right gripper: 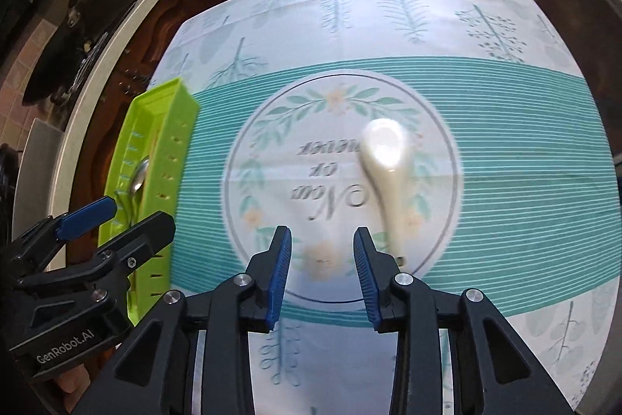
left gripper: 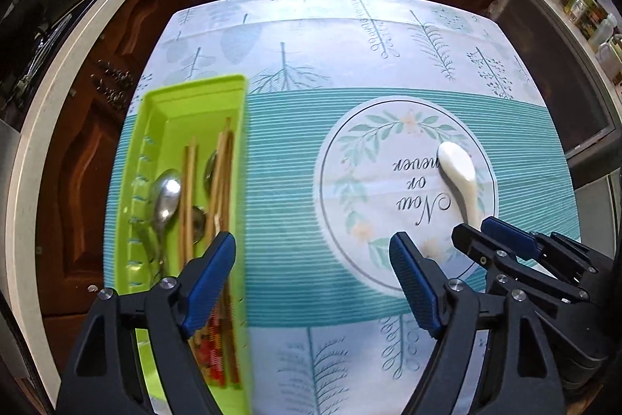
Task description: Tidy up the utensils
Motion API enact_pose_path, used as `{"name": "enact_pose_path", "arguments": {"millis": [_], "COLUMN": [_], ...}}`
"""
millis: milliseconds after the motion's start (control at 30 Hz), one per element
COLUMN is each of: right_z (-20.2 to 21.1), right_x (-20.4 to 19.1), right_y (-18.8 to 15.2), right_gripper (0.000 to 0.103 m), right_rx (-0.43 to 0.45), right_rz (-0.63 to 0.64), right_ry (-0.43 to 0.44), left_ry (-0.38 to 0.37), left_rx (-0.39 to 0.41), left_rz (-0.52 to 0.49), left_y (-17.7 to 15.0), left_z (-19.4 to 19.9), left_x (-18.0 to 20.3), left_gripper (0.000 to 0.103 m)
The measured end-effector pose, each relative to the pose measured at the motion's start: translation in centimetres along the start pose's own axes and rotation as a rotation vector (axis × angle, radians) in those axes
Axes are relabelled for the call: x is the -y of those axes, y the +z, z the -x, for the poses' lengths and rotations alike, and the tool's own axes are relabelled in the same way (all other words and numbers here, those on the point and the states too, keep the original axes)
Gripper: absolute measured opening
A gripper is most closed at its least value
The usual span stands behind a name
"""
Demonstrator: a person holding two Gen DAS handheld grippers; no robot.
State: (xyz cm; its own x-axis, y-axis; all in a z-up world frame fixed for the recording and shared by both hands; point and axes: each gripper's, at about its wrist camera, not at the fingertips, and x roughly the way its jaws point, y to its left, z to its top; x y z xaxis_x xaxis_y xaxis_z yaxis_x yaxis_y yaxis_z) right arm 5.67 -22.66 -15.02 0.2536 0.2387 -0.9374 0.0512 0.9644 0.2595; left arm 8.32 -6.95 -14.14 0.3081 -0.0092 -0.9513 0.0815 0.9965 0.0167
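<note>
One piece looks left to put away: the glossy white ceramic soup spoon (right gripper: 383,158) lying on the round wreath print of the teal-striped tablecloth (left gripper: 295,150), bowl far, handle near. The right gripper (right gripper: 322,273) hovers just near of the handle, fingers parted and holding nothing; it sits a little left of the handle, so I'd say it needs to slide right and drop down. The left gripper (left gripper: 313,282) is spread wide and empty beside the lime-green plastic utensil tray (left gripper: 202,94) at far left, which holds metal spoons (left gripper: 166,199) and wooden chopsticks (left gripper: 219,177).
</note>
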Motion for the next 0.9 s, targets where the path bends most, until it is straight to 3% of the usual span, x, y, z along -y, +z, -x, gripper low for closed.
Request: {"name": "enact_pose_path", "arguments": {"millis": [233, 800, 900], "right_z": [-1.1, -5.3, -5.6], "right_x": [2.3, 0.2, -0.3], "right_y": [0.6, 0.9, 0.7], "right_gripper": [0.034, 0.034, 0.029], "right_rx": [0.036, 0.136, 0.164], "right_rz": [0.004, 0.179, 0.217], "right_ry": [-0.052, -0.271, -0.311], "left_ry": [-0.007, -0.019, -0.024], "left_rx": [0.007, -0.038, -0.044], "left_rz": [0.013, 0.071, 0.075], "left_y": [0.5, 1.2, 1.3], "left_z": [-1.9, -4.7, -5.0], "left_x": [1.5, 0.2, 0.1], "left_gripper": [0.08, 0.08, 0.08]}}
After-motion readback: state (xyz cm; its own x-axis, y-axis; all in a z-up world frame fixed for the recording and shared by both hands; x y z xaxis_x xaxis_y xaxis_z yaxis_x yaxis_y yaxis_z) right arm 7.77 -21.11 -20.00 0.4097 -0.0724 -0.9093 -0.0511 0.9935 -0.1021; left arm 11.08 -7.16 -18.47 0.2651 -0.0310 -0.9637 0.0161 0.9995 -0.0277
